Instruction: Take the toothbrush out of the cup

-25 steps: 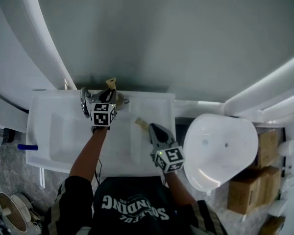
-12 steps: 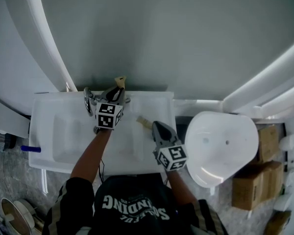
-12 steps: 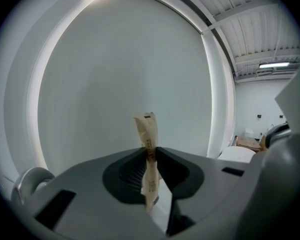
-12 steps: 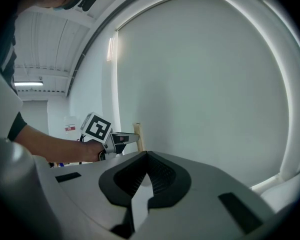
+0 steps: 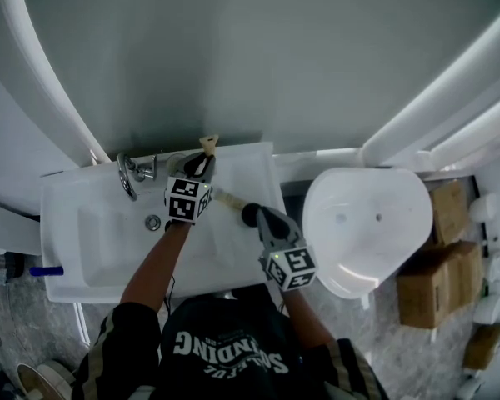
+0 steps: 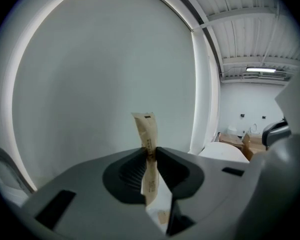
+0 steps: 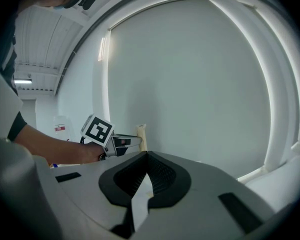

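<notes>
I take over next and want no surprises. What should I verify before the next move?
1. Jaws of the left gripper shut on the tan paper-wrapped toothbrush: ok.
2. Toothbrush upright, top poking past the jaws: ok.
3. Toothbrush out of the cup: cannot tell, no cup shows.
4. Jaws of the right gripper together at the tips; pinching anything: cannot tell.
5. Gap between the left gripper and the chrome faucet: ok.

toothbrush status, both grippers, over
Left gripper jaws shut on tan wrapped toothbrush, upright above back edge of sink. Right gripper jaws shut on pale strip. No cup seen.
</notes>
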Tool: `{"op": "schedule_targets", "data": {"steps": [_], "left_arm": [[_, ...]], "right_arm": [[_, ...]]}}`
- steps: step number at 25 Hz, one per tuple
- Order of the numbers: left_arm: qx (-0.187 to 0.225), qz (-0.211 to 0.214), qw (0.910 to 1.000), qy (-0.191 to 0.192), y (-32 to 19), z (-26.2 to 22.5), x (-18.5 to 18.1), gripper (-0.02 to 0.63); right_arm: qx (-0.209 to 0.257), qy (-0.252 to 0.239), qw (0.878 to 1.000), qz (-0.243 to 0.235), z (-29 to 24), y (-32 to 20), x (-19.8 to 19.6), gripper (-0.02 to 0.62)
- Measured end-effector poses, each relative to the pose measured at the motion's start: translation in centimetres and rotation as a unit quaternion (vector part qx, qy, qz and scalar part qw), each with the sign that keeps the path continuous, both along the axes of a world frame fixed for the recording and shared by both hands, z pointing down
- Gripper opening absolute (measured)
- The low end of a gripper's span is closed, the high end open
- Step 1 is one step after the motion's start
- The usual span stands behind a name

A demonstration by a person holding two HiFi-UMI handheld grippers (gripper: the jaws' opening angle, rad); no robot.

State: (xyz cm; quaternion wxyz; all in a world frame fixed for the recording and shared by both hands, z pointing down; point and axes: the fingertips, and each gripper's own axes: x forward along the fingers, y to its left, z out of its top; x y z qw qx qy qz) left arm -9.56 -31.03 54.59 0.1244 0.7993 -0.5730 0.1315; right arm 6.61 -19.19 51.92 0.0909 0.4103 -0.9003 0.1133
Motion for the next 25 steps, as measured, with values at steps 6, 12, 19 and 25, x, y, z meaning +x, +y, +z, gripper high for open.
{"op": "schedule_targets", "data": {"steps": [6,12,19,25], "left_arm": [[-0.022,0.031,0.9992,0.012,-0.7,2.0,3.9,0.064],[-0.04,0.049,0.9978,0.018,-1.5,3.7,6.4,0.064],[-0.071,0.051,0.995,0.049,-2.4,6.2,8.0,0.064],[-0.127,0.021,0.9841,0.122,-2.9,9.9,7.7,0.064]], "right_arm": [[-0.013,0.006,0.999,0.034,0.6,0.1,3.2,-0.003],[-0.021,0.01,0.998,0.055,1.2,0.0,5.8,-0.002],[-0.032,0.015,0.997,0.067,1.9,-0.5,7.5,-0.002],[-0.043,0.021,0.996,0.073,2.7,-1.0,8.4,-0.003]]}}
